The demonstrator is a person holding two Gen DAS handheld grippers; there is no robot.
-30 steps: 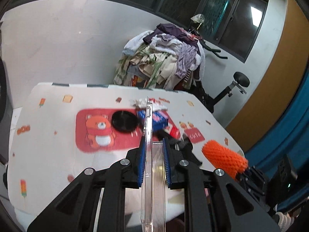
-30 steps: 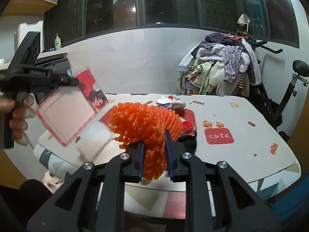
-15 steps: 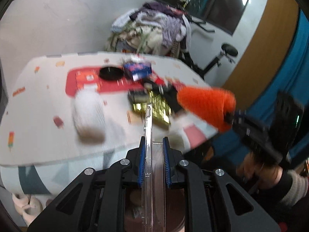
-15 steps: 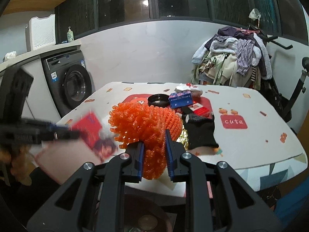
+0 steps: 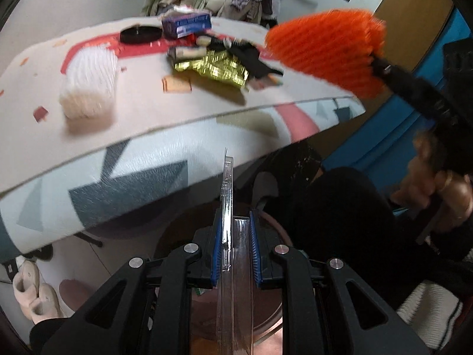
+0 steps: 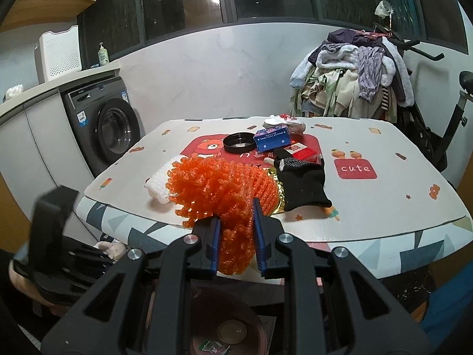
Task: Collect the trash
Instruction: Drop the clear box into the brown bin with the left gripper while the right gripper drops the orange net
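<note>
The left gripper (image 5: pixel 235 248) is clamped on a clear plastic case (image 5: pixel 227 195), seen edge-on, which runs straight up toward twelve o'clock between the blue pads (image 5: pixel 216 248). Under it, at six o'clock, lies the round brown bin (image 5: pixel 266 319), with the case hanging above its mouth. At nine o'clock the patterned tablecloth edge (image 5: pixel 118 183) droops off the table.

The right gripper (image 6: pixel 235 242) is pinched on an orange foam net (image 6: pixel 218 186), whose frilled bulk spreads from between the pads toward eleven o'clock. In the left wrist view the same net shows at one o'clock, out past the table's corner. Directly below the right gripper, at six o'clock, is the bin again, with a small green wrapper (image 6: pixel 214 346) inside.

On the table (image 6: pixel 384 207), beyond the net at one o'clock, a black glove (image 6: pixel 301 183) lies over a gold foil wrapper (image 6: pixel 273 177). A white foam net (image 6: pixel 158 182) rests at ten o'clock, partly behind the orange one. Farther off at twelve o'clock are a black round lid (image 6: pixel 239 143), a blue box (image 6: pixel 272 139) just beside it, and a red packet (image 6: pixel 301 151). A washing machine (image 6: pixel 106 130) stands at ten o'clock, and a clothes pile (image 6: pixel 354 77) at one o'clock.
</note>
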